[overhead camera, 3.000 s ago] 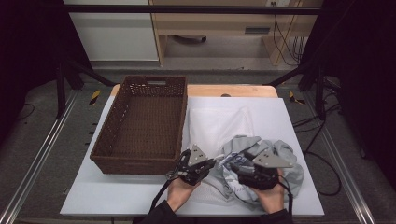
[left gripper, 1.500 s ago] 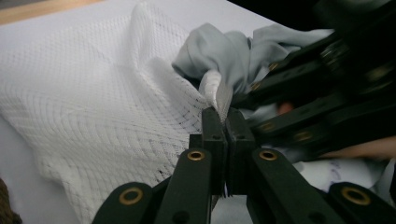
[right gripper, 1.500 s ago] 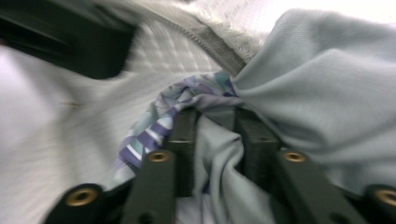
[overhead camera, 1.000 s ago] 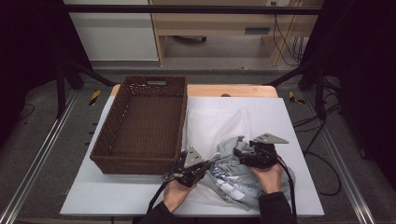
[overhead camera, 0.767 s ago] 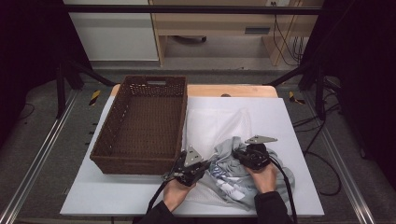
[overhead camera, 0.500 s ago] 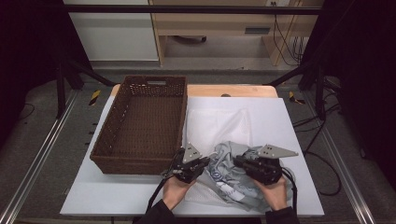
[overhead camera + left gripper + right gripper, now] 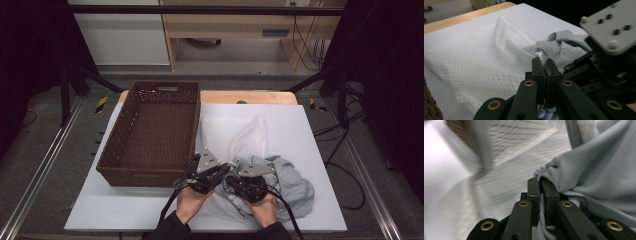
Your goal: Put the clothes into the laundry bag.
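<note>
A crumpled pale grey-blue garment [image 7: 285, 182] of soft, finely knitted cloth lies bunched at the near right of the white board [image 7: 310, 130] that covers the table, its folds spilling toward the person's right; beside it, toward the far side, a white mesh laundry bag [image 7: 245, 132] lies flat and rumpled, its open honeycomb weave plain in the left gripper view [image 7: 481, 62]; a dark brown woven wicker basket [image 7: 150, 172], rectangular and deep-walled, stands on the left half of the board; a strip of pale wooden tabletop [image 7: 260, 97] shows along the far edge. The left gripper [image 7: 218, 172] has its black jaws pressed together on a thin fold of the garment, a grey edge with a white trim pinched between the pads [image 7: 543, 63]; the right gripper [image 7: 235, 181], just beside the left one, has just drawn its jaws closed, and in its own view a bunched fold of the garment [image 7: 599, 170] is clamped between the flat black fingers [image 7: 549, 190], with the cloth draping over to their right; the two grips sit close together at the garment's left edge, near the basket's front corner.
</note>
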Motion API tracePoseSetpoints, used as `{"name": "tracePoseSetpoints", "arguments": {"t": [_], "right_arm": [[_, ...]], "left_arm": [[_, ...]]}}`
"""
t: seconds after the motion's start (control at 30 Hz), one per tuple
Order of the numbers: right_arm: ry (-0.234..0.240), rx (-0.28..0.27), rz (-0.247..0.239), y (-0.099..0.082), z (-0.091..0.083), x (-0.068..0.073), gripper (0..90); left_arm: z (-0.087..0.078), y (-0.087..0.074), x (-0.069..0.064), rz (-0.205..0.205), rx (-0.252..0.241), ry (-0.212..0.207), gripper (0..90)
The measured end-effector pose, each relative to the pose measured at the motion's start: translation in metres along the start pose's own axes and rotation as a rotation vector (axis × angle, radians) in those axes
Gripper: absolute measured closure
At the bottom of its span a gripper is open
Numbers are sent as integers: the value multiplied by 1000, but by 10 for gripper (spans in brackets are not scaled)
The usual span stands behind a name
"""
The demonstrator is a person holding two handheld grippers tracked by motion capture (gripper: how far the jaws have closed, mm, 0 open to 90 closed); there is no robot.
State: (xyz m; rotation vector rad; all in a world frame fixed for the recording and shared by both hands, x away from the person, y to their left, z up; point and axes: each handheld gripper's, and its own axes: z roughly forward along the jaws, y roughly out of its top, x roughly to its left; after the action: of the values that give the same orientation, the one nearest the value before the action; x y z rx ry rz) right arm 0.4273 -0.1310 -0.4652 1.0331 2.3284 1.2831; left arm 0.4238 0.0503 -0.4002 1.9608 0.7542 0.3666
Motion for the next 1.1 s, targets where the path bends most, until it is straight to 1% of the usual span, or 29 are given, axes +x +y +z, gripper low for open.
{"name": "tracePoseSetpoints", "arguments": {"t": [0.07, 0.1, 0.13, 0.17, 0.2, 0.23, 0.27, 0.3, 0.33, 0.37, 0.4, 0.43, 0.47, 0.5, 0.57, 0.6, 0.63, 0.67, 0.7, 0.73, 0.77, 0.8, 0.87, 0.9, 0.93, 0.97, 1.0, 1.07, 1.1], "right_arm": [[-28, 4, -15, 0, 5, 1, 846], [-28, 5, -19, 0, 5, 2, 832], [-16, 5, -17, 1, 2, 2, 801], [10, -14, 6, 3, -9, 1, 703], [10, -14, 6, 3, -9, 1, 703], [19, -25, 9, 4, -16, 1, 658], [-8, -70, -7, 7, -35, 1, 551], [-37, -89, -12, 8, -44, 1, 510], [-66, -108, -16, 10, -54, -1, 491], [-66, -108, -16, 10, -54, -1, 491], [-118, -151, 8, 12, -69, -12, 426], [-118, -151, 8, 12, -69, -12, 426], [-174, -157, 55, 12, -75, -26, 376], [-196, -148, 88, 11, -73, -34, 365], [-221, -100, 143, 8, -64, -47, 360], [-221, -100, 143, 8, -64, -47, 360], [-225, -77, 159, 6, -58, -52, 356], [-219, -24, 169, 2, -44, -56, 356], [-219, -24, 169, 2, -44, -56, 356], [-216, 1, 168, 0, -37, -56, 365], [-203, 35, 175, -4, -23, -58, 398], [-201, 49, 184, -6, -18, -59, 463], [-176, 68, 205, -9, -13, -61, 652], [-176, 68, 205, -9, -13, -61, 652], [-173, 77, 205, -9, -12, -62, 750], [-171, 71, 184, -8, -16, -61, 819], [-171, 71, 184, -8, -16, -61, 819], [-160, 24, 167, -4, -31, -59, 831], [-149, -5, 164, -3, -38, -58, 832]], "left_arm": [[1, -7, 2, -4, 6, 5, 883], [1, -11, 4, -10, 9, 6, 883], [0, -14, 7, -13, 12, 9, 883], [-1, -21, 11, -18, 19, 10, 883], [-1, -21, 11, -18, 19, 10, 883], [-1, -24, 13, -20, 26, 9, 883], [-1, -27, 14, -17, 33, 14, 883], [-1, -29, 15, -15, 36, 13, 883], [-1, -33, 16, -18, 39, 9, 883], [-1, -33, 16, -18, 39, 9, 883], [-1, -36, 16, -10, 43, 26, 883], [-1, -36, 16, -10, 43, 26, 883], [-1, -37, 15, -2, 47, 33, 882], [-1, -37, 15, 6, 48, 40, 883], [-1, -37, 15, 11, 48, 48, 883], [0, -37, 15, 11, 48, 48, 882], [0, -37, 15, 10, 47, 49, 882], [0, -37, 14, 11, 51, 53, 882], [0, -37, 14, 11, 51, 53, 882], [1, -38, 14, 10, 51, 52, 882], [2, -39, 13, 16, 58, 52, 883], [3, -39, 13, 19, 62, 49, 882], [5, -40, 12, 28, 68, 46, 882], [5, -40, 12, 28, 68, 46, 882], [6, -40, 11, 30, 71, 44, 882], [6, -40, 11, 30, 70, 40, 881], [6, -40, 11, 30, 70, 40, 881], [5, -39, 13, 12, 66, 37, 881], [5, -39, 13, 9, 68, 40, 882]]}}
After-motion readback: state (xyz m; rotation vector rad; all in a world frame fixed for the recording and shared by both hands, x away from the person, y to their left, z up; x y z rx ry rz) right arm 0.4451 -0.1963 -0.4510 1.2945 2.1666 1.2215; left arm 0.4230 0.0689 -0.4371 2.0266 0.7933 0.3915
